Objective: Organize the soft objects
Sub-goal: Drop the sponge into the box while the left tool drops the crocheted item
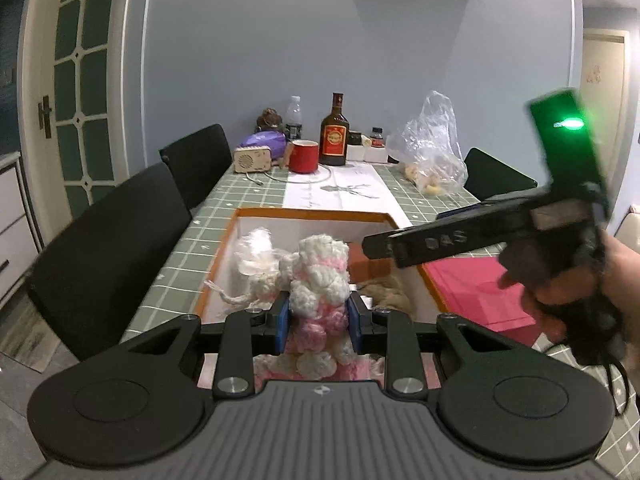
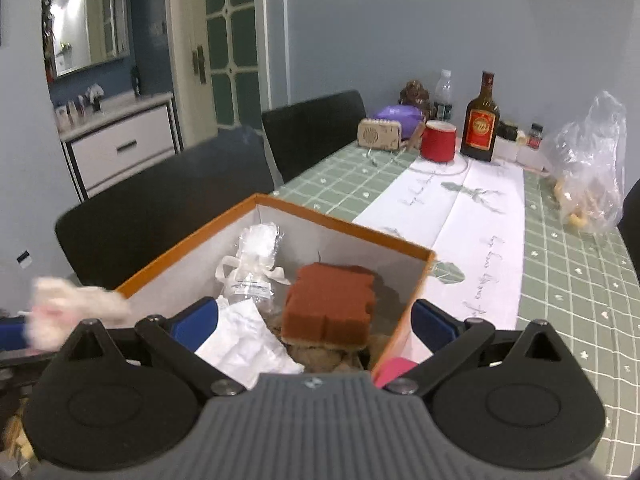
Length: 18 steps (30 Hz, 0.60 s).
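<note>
Left gripper [image 1: 319,317] clamps a pink-and-white crocheted toy [image 1: 320,280]; right gripper [image 2: 314,322] gapes wide, empty, above the orange-rimmed box [image 2: 344,220].

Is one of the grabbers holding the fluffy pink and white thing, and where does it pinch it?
Yes. The left gripper pinches the pink and white knitted toy around its middle. The right gripper is open and holds nothing.

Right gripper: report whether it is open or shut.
Open. In its own view the right gripper has its blue pads spread wide either side of the orange box, gripping nothing.
</note>
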Motion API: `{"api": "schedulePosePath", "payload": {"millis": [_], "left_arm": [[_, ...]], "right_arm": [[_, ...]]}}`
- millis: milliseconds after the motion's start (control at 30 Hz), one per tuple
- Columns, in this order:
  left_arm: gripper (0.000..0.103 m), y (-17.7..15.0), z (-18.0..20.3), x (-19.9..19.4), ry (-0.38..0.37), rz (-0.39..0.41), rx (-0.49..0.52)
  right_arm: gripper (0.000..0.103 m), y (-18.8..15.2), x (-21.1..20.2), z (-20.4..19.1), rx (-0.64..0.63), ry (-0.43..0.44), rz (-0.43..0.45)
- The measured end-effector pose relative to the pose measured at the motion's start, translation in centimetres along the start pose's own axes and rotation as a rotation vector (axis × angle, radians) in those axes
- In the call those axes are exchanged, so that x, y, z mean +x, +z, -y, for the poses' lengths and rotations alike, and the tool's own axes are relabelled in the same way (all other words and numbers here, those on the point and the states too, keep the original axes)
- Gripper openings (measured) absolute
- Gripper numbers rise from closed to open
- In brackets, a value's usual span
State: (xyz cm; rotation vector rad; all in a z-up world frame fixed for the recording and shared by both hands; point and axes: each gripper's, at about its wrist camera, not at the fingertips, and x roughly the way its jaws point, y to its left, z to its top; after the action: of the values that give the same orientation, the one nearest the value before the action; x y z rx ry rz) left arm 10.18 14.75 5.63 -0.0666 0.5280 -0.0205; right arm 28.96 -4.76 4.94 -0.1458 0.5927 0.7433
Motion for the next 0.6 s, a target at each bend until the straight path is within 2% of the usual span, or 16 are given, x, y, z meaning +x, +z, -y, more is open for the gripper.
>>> {"api": "schedulePosePath", "payload": {"millis": [167, 367, 600], "left_arm": [[0.032, 0.2, 1.5, 1.9, -0.032, -0.033, -0.034], [0.032, -0.5, 3.5, 4.7, -0.086, -0.139, -0.035], [0.032, -1.5, 5.9, 7.9, -0.071, -0.218, -0.002]], "right_arm": [[0.1, -1.7, -2.1, 0.8, -0.044, -0.096, 0.028], [0.1, -4.1, -3.8, 3.9, 0.065, -0.076, 0.011], [0.1, -5.9, -5.4, 5.7, 0.101, -0.068, 0.019]]}}
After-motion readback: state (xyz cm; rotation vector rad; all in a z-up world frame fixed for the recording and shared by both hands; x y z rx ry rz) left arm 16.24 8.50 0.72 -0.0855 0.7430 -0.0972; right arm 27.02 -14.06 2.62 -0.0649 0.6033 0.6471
